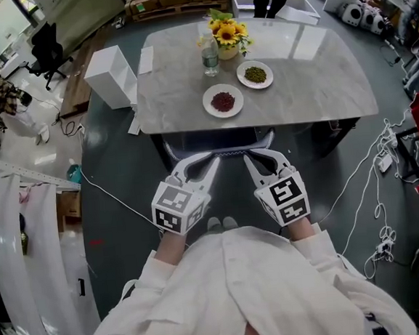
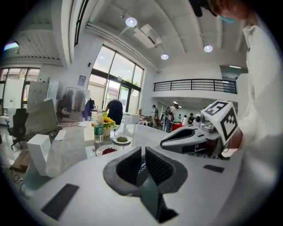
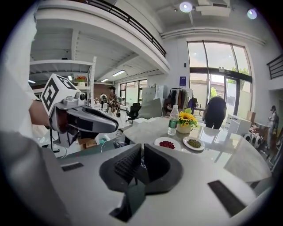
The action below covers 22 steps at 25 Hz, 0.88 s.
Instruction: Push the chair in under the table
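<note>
Left tongs (image 2: pixel 143 154) are squeezed to a thin slit with nothing between the pads, and the right tongs (image 3: pixel 142 152) are just as narrow and just as empty. Both are held side by side in front of the person's white shirt (image 1: pixel 241 284), marker cubes up, tips angled in toward each other and pointing at the chair (image 1: pixel 221 152). The chair sits tucked under the near edge of the worktop (image 1: pixel 311 81), only its back rim showing, just ahead of the tips; whether they touch it I cannot tell. Up on the grey worktop there's a plate of red bits (image 1: pixel 223 101), beside it a plate of green bits (image 1: pixel 254 74), and behind them a bottle (image 1: pixel 210 54) next to a pot of sunflowers (image 1: pixel 228 34). Off the worktop's left corner stands a white box (image 1: pixel 110 77), and cables (image 1: pixel 380 206) trail over the floor to the right.
</note>
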Tool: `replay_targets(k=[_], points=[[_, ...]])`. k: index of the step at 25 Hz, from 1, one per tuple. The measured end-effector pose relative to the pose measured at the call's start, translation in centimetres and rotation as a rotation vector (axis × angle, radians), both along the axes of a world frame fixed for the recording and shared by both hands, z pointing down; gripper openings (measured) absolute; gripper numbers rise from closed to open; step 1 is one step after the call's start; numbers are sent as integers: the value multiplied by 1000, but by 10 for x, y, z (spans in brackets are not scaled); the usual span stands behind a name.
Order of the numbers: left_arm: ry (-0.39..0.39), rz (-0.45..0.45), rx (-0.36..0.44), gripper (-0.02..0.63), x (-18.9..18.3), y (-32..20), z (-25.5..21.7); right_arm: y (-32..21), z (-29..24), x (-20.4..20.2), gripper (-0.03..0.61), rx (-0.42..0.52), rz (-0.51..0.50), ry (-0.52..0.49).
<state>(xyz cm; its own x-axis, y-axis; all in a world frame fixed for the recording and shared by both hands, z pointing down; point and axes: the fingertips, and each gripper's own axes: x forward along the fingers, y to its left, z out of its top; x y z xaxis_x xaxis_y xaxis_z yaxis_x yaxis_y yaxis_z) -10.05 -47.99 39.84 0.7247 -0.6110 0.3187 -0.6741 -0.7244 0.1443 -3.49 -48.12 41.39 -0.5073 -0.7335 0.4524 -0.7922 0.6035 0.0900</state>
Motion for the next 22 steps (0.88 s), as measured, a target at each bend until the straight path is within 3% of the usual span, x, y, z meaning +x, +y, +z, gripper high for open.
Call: replay_targets(k=[5, 10, 16, 22], points=[[55, 42, 1, 23, 3, 13, -9, 8, -13, -4, 41, 1, 18, -99], [166, 88, -8, 21, 7, 26, -19, 16, -34, -17, 37, 34, 6, -245], [105, 73, -13, 21, 3, 30, -10, 26, -37, -28, 37, 58, -47, -252], [102, 15, -36, 15, -6, 27, -6, 23, -38, -26, 35, 56, -39, -251]])
